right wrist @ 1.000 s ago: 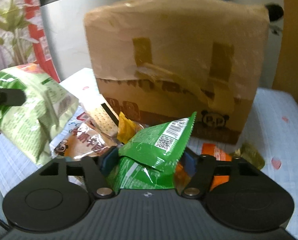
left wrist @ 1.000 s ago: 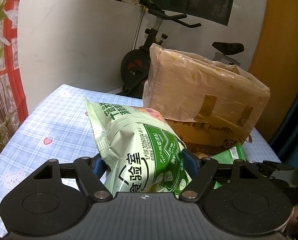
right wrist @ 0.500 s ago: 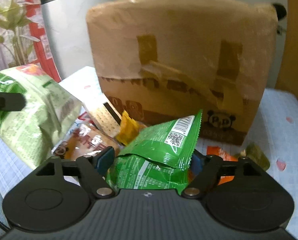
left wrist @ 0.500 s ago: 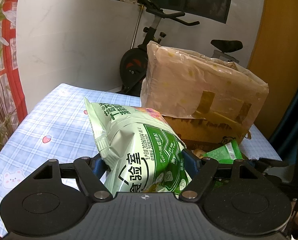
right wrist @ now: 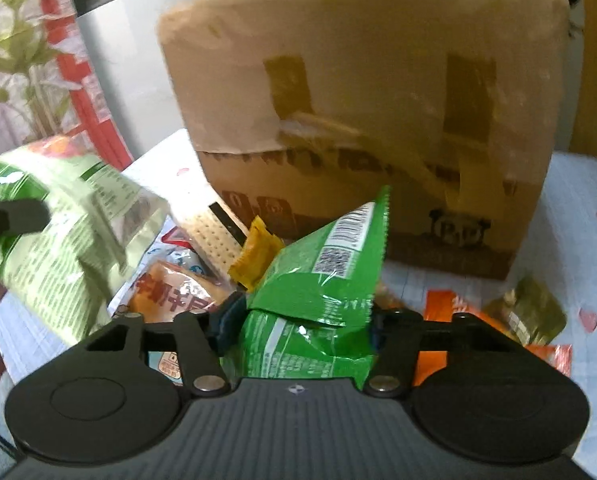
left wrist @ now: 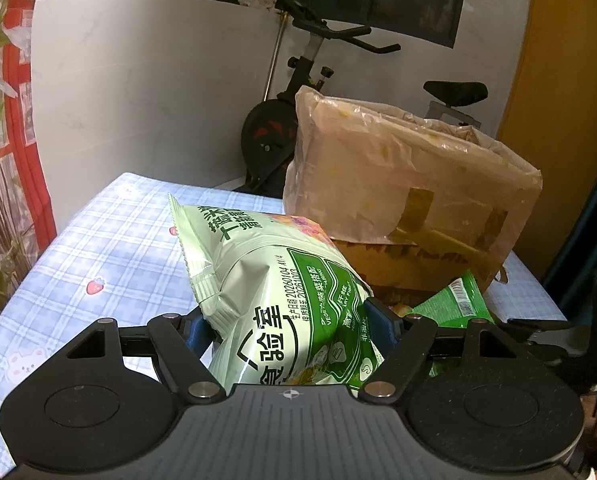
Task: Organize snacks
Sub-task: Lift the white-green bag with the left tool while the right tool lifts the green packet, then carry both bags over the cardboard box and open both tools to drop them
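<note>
My left gripper [left wrist: 286, 320] is shut on a large pale green snack bag [left wrist: 274, 280] and holds it above the table. The same bag shows at the left of the right wrist view [right wrist: 58, 232]. My right gripper [right wrist: 298, 320] is shut on a smaller bright green snack packet [right wrist: 318, 280], which also shows in the left wrist view [left wrist: 454, 300]. A cardboard box lined with a plastic bag [left wrist: 398, 184] stands on the table just beyond both grippers; in the right wrist view the box [right wrist: 370, 120] fills the middle.
Several loose snacks lie in front of the box: an orange-brown packet [right wrist: 174, 292], a cracker pack [right wrist: 214, 236], a yellow packet [right wrist: 254, 256], an orange packet [right wrist: 458, 308] and a dark olive one [right wrist: 530, 312]. The table has a blue checked cloth [left wrist: 98, 256]. An exercise bike [left wrist: 294, 92] stands behind.
My right gripper has lifted the bright green packet higher and moved closer to the box. My left gripper holds the pale green bag nearly still.
</note>
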Demonstrator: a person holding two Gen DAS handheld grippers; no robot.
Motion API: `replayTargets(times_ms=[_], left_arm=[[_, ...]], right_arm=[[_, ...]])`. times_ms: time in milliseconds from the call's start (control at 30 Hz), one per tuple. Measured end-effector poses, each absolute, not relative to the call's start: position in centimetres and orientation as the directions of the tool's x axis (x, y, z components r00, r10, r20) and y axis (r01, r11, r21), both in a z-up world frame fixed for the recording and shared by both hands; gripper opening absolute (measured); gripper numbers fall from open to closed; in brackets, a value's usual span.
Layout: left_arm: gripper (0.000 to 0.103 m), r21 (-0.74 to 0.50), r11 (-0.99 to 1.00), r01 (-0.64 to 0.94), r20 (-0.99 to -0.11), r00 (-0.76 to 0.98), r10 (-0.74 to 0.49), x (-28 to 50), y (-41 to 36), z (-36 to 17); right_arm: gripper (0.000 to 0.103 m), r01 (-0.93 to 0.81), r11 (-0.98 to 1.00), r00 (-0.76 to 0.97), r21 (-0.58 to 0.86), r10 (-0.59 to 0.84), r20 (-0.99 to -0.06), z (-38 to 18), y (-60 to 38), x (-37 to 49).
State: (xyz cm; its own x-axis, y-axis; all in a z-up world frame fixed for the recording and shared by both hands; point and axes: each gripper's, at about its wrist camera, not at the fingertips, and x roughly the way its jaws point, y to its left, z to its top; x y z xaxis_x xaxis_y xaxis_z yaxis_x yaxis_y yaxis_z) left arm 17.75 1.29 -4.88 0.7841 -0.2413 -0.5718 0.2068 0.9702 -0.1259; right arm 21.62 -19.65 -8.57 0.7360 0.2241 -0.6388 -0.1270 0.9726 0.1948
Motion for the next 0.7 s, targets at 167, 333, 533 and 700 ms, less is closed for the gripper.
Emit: replayTargets(times_ms=[167,333,533,700], left_arm=[[0.078,-0.117,0.970,0.213,-0.554,0.797,-0.242,17.6,1.0,-4.2],[0.078,-0.101,0.968,0.229,-0.535,0.808,-0.247,17.5,0.5,-3.3],[0.078,-0.078,0.963,0.257,-0.498,0.827,-0.261,17.3,0.0,-1.5],[0.078,-0.063,0.959,0.276,-0.458,0.846,-0.274,17.5,-0.3,0.5]], right_arm=[[0.057,-0.191,0.978,0.779,0.080,0.201,-0.593,-6.9,-19.2,20.1],[0.057,-0.191,0.979,0.812,0.065,0.195,-0.550,-5.1,-19.8,19.2],[0.057,-0.192,0.980,0.848,0.056,0.195,-0.494,-2.7,-20.5,18.3],[0.056,-0.206,0.977,0.873,0.047,0.205,-0.441,-0.3,-21.1,17.8]])
